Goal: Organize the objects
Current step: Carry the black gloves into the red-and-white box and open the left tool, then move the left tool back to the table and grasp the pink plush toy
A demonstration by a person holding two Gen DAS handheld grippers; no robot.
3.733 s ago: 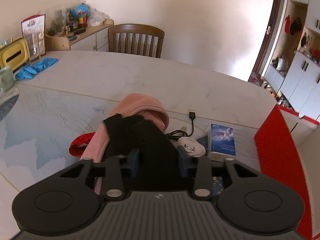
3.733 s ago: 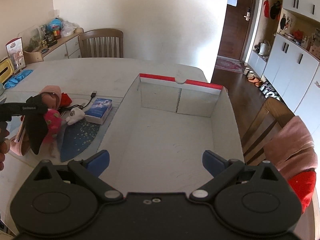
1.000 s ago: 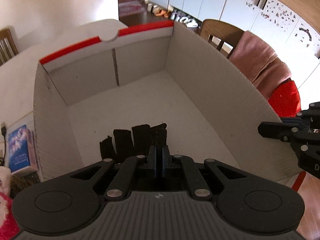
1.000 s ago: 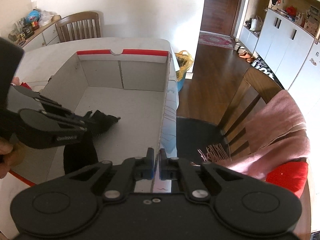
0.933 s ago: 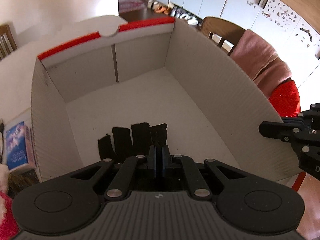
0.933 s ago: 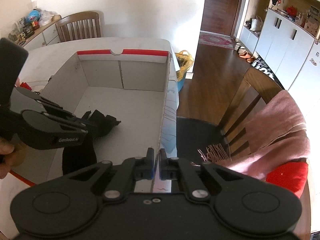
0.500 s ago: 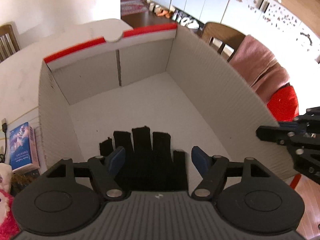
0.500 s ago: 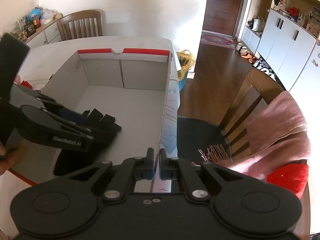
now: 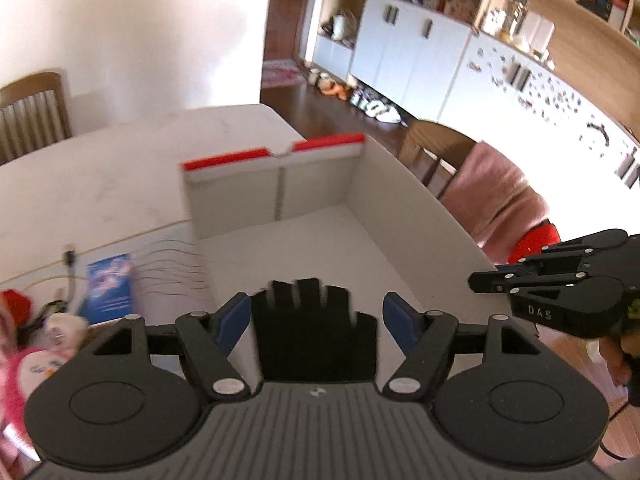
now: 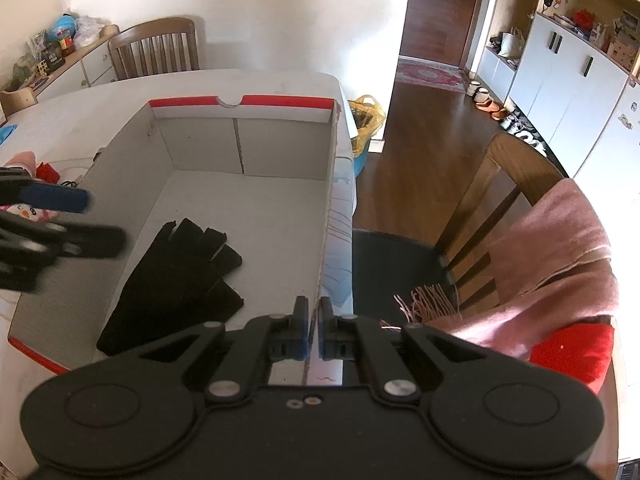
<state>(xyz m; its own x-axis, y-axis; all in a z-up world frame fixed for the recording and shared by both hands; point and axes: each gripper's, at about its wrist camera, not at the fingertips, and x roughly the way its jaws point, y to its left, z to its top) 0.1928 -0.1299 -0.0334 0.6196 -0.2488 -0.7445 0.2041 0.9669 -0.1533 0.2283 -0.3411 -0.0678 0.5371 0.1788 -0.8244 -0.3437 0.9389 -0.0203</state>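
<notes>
Black glove [image 10: 176, 280] flat on the floor of the cardboard box [image 10: 280, 208], in the near left part, close to the left wall. Long axis diagonal in the right wrist view: cuff toward the near left corner, fingers fanned toward the far right, pointing at the red-edged end wall. In the left wrist view, same glove [image 9: 316, 332] seen straight along its length, fingers aimed away toward that end wall.

Left gripper [image 9: 316, 320] above the glove, clear of it, blue pads spread wide on either side; jaws just been opening, nothing pinched between them. In the right wrist view, that gripper [image 10: 80, 220] blurred at the left edge, over the box's left wall.

Right gripper [image 10: 314, 320] pressed together on the top edge of the box's right wall, thin cardboard clamped between the pads.

Outside the box on the table [image 10: 100, 96]: small blue box [image 9: 110, 280], cable, pink plush toy [image 9: 24, 364] to the left. Beyond the right wall, wooden chair [image 10: 516, 168] draped with a pink scarf [image 10: 560, 248].
</notes>
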